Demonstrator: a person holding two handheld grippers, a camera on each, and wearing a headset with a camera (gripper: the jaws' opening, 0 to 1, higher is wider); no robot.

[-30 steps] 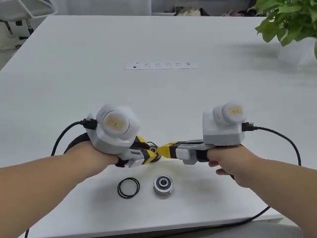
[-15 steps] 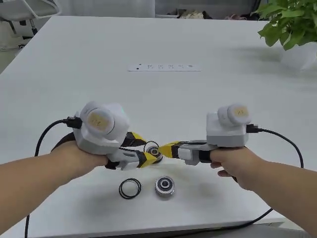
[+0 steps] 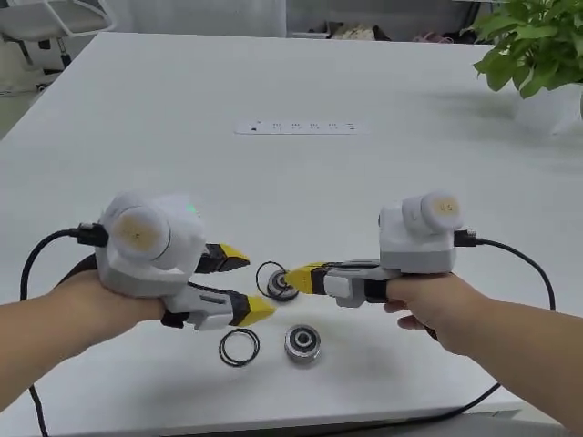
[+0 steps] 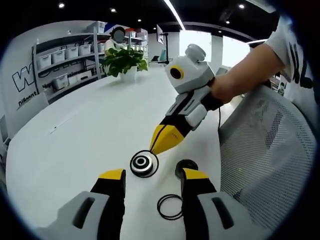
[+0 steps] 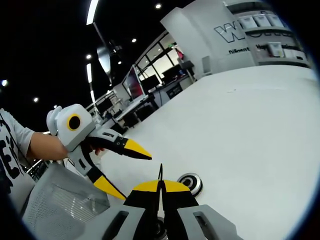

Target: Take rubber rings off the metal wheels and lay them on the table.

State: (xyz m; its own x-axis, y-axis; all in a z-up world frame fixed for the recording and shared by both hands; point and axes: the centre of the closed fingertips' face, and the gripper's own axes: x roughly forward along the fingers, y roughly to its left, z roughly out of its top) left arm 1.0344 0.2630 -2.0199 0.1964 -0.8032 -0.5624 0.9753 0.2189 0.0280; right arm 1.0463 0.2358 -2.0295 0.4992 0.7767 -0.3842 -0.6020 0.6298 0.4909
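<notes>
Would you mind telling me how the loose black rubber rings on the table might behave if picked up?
The rubber rings look thin, so probably floppy and light. They lie flat on the table, so a jaw may struggle to get under them. They seem overlapped and might lift together.

Off-task items, all placed against the potted plant [image 3: 530, 47]:
- The plant is leafy green in a white pot.
- Socket strip [image 3: 301, 127]: white, lies flat, left of the plant and nearer the person.
- Office chair [image 3: 56, 15]: far left of the plant.

Left gripper view:
- Shelves of storage bins [image 4: 61, 70] stand just left of the plant [image 4: 123, 59].
- Grey mesh chair back [image 4: 262, 150] is well right of the plant, close to the camera.
- Ceiling light strip [image 4: 172, 9] runs above the plant.
</notes>
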